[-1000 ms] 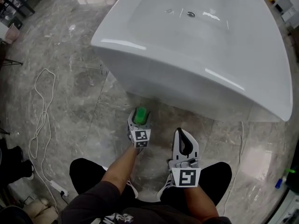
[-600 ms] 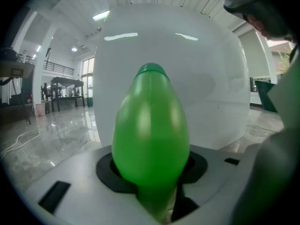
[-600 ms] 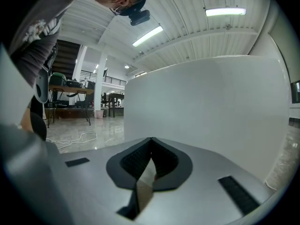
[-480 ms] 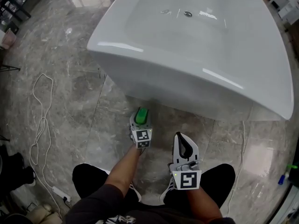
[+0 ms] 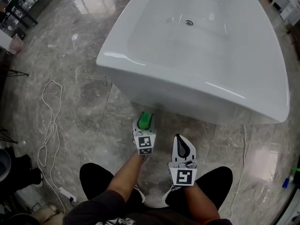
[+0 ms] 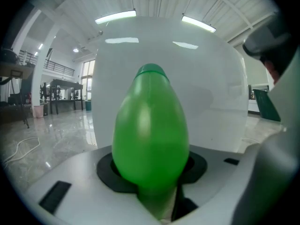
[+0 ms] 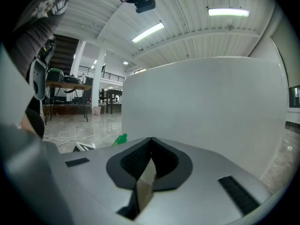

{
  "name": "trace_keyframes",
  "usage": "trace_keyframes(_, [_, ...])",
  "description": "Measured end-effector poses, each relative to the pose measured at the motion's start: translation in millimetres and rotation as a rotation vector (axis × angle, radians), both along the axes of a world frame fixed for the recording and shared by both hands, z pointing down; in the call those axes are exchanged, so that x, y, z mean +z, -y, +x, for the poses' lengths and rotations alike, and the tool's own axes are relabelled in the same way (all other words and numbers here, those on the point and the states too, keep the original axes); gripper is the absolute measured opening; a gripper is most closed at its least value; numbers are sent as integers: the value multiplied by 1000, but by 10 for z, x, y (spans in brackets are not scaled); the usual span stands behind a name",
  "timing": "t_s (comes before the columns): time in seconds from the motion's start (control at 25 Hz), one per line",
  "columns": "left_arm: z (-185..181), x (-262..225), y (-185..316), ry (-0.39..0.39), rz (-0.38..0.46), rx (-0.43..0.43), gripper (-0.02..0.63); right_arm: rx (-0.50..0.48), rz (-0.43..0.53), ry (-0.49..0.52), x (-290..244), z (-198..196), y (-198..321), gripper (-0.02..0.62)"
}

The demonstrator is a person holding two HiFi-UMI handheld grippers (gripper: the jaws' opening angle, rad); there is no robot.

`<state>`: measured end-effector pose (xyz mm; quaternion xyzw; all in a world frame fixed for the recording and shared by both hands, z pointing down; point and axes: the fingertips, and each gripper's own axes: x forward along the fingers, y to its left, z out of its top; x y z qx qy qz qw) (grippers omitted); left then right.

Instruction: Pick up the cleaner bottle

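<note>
The left gripper (image 5: 144, 127) has just been clamped onto the green cleaner bottle (image 6: 150, 125), right beside the bathtub (image 5: 197, 95), so the grab looks sorted. The right gripper (image 5: 182, 146) is kept shut and empty. Whether the bottle's base is off the floor can't be seen, tbh.

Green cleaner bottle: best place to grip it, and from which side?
Best bet: grip the green cleaner bottle round its wide belly, as the left hand-held gripper does. Come in level from the person's side: the body tapers toward the cap, and the bathtub wall stands right behind.
</note>
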<state>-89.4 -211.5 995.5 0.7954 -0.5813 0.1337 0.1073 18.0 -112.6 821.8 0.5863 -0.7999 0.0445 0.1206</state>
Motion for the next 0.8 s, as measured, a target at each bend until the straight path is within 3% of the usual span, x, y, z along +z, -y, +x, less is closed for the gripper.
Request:
trace_keyframes(0.28, [63, -1645, -89, -7, 64, 17, 179, 57, -33, -6, -989, 226, -115, 15])
trace_keyframes(0.48, [142, -3166, -177, -5, 91, 46, 179, 114, -28, 28, -2208, 383, -170, 15])
trace_keyframes(0.8, [389, -5355, -260, -49, 120, 43, 179, 47, 84, 12, -4205, 536, -220, 15])
